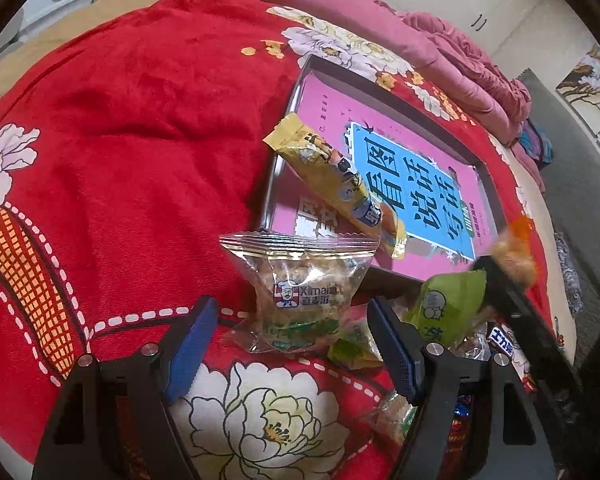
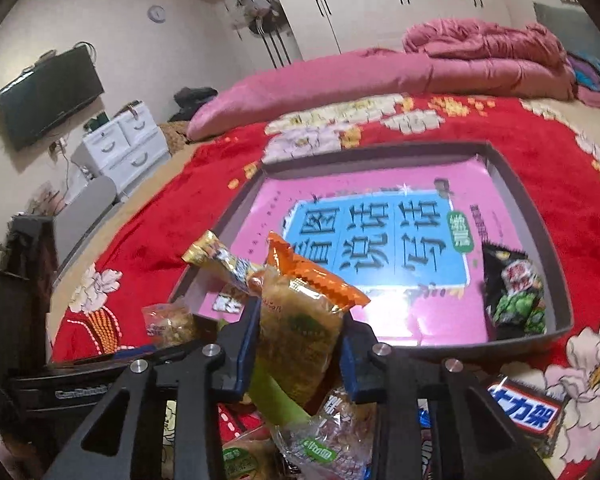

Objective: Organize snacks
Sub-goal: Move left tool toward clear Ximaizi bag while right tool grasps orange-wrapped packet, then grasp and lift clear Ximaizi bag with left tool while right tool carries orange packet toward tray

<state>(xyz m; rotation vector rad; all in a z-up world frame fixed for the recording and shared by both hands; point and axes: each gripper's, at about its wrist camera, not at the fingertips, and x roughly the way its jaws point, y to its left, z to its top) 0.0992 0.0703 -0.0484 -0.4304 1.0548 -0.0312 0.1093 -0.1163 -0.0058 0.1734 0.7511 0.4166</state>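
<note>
While the right tongs (image 2: 300, 344) are clamped on an orange-topped snack packet (image 2: 300, 320), lifted just short of the near rim of the dark tray (image 2: 540, 216), the left tongs (image 1: 288, 344) stand apart with nothing between the blue pads (image 1: 190, 348). Just ahead of them a clear Ximai packet (image 1: 300, 292) sits upright on the red floral bedspread (image 1: 140, 120), near the tray's corner. A long yellow snack stick (image 1: 336, 180) leans tilted across the tray's left edge, one end over the pink book (image 2: 380, 216) that lines the tray bottom. Seen from the right wrist, a black-and-green packet (image 2: 514, 292) lies inside the tray against its right wall. More snacks crowd the bedspread close to both tongs: a green packet (image 1: 448, 304), a clear one with green print (image 2: 320, 444), and a dark bar with white lettering (image 2: 528, 412) on the right, outside the tray. A rolled pink quilt (image 2: 480, 56) lies at the far end of the bed.
</note>
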